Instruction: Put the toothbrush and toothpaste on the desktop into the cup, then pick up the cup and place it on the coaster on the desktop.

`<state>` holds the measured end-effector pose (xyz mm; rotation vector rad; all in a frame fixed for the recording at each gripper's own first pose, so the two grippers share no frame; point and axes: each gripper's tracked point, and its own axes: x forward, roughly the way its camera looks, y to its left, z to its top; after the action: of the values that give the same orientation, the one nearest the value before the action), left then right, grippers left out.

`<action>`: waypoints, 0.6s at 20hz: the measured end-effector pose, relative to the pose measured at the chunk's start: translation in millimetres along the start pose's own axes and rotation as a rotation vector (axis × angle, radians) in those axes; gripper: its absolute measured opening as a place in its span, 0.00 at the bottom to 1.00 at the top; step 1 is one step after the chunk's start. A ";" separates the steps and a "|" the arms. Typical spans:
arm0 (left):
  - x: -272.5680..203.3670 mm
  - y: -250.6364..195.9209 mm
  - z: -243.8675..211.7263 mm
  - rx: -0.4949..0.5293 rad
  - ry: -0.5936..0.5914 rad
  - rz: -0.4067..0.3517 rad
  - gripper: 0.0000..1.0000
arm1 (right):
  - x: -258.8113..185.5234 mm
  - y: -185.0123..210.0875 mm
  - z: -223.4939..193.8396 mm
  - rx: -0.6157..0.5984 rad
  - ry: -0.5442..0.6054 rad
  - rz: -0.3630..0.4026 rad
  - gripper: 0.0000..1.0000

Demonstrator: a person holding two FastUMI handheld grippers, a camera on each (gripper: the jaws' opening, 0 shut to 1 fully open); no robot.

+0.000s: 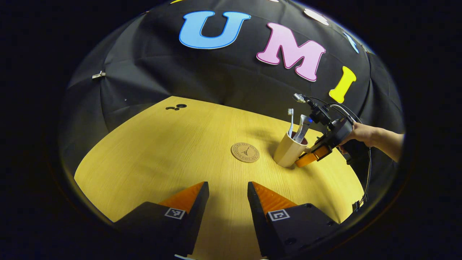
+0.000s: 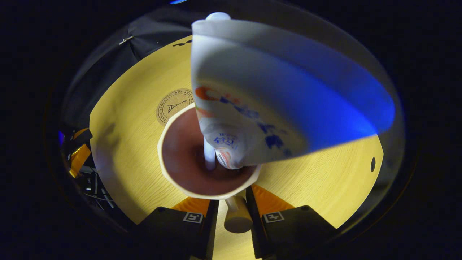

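The toothbrush (image 1: pixel 290 121) and the toothpaste (image 1: pixel 302 128) are stood inside the cup (image 1: pixel 287 150), so that part of the job looks done. In the right gripper view the cup's handle (image 2: pixel 237 216) is squeezed between the right tongs (image 2: pixel 231 202), likely so the cup can be lifted. The cup is tipped a little and is kept just beside the coaster (image 1: pixel 245 152), not on it yet. The left tongs (image 1: pixel 228 191) are held wide and nothing is gripped by them. A yellow wooden desk (image 1: pixel 155 159) is seen under everything, and black cloth is hung behind it.
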<state>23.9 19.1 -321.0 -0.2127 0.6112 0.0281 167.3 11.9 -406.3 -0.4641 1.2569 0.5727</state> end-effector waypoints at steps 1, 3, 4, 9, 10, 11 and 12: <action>1.0 1.4 1.1 -0.004 0.002 0.001 0.68 | 1.1 0.5 -0.3 -0.003 0.009 -0.001 0.50; 0.9 3.5 1.1 -0.011 0.002 0.003 0.68 | 2.5 1.3 -0.6 -0.008 0.022 -0.002 0.46; 0.5 4.4 0.6 -0.013 0.000 0.003 0.69 | 2.4 0.1 -0.1 -0.013 0.025 -0.007 0.45; -0.4 9.9 1.1 -0.016 0.001 0.003 0.68 | 2.7 0.8 -1.6 0.001 0.038 -0.010 0.32; -1.4 10.2 1.4 -0.017 0.000 0.001 0.68 | 2.0 1.9 -1.5 0.008 0.040 -0.009 0.32; -2.3 10.7 2.5 -0.018 -0.002 -0.001 0.68 | 1.0 1.6 -0.6 0.014 0.037 -0.011 0.33; -3.3 11.2 1.8 -0.018 -0.003 -0.005 0.68 | -0.6 1.6 -0.7 0.020 0.037 -0.013 0.32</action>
<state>21.2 30.5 -319.8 -0.2311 0.6080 0.0291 165.6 12.6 -405.9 -0.4678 1.2934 0.5423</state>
